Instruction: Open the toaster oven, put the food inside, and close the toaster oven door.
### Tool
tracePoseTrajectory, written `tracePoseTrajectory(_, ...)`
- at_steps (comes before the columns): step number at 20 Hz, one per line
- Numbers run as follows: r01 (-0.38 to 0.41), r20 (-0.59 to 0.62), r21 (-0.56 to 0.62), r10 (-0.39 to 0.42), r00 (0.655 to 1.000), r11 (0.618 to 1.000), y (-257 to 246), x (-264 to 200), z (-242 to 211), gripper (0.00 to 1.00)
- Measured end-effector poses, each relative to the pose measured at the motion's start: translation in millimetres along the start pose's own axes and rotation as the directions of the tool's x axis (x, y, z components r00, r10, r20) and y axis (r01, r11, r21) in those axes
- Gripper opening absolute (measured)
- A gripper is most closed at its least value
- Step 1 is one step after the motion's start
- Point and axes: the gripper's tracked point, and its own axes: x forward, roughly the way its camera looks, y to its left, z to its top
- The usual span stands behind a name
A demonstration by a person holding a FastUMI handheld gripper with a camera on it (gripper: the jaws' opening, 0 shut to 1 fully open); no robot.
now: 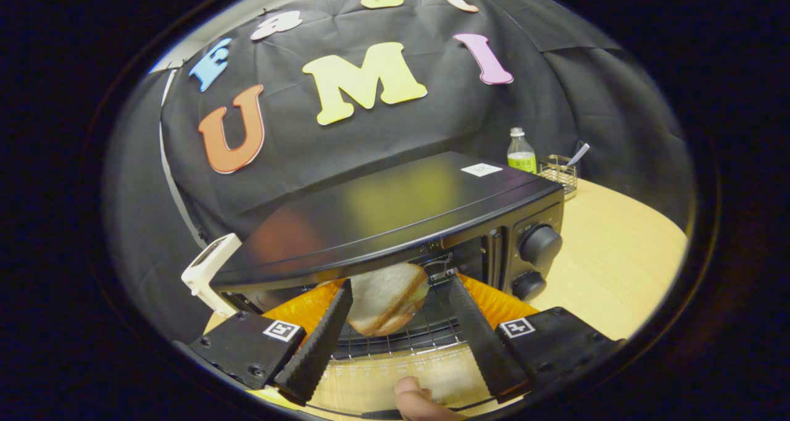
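The black toaster oven (395, 205) stands on the wooden table (611, 266) with its door (382, 375) folded down flat toward me. A slice of bread (386, 297) leans tilted on the wire rack (432, 334) just inside the oven mouth. My gripper (396, 283) is open, its fingers spread to either side of the bread. The left fingertip lies against the bread's edge. A narrow gap shows between the bread and the right fingertip. A person's thumb (415, 399) shows below the door, between the bases of the fingers.
Two round knobs (540, 245) sit on the oven's right panel. Behind the oven on the right stand a small bottle (521, 152) and a wire basket (558, 173). A white device (210, 266) leans by the oven's left side. Bare table lies to the right.
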Motion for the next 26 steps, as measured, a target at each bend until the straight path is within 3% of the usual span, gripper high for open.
tracePoseTrajectory(8, 0.0, 0.066, -0.159, 0.011, 0.998, 0.987, 4, -68, -21, 1.0)
tracePoseTrajectory(15, 0.016, 0.053, -0.291, 0.0, 0.999, 0.957, 4, -100, -87, 1.0)
tracePoseTrajectory(20, 0.022, 0.007, -0.295, -0.021, 1.0, 0.955, 1, -117, -133, 1.0)
tracePoseTrajectory(24, 0.016, -0.074, -0.317, -0.042, 0.996, 0.948, -2, -105, -173, 1.0)
tracePoseTrajectory(26, 0.015, -0.103, -0.3, -0.048, 0.993, 0.954, -6, -103, -173, 1.0)
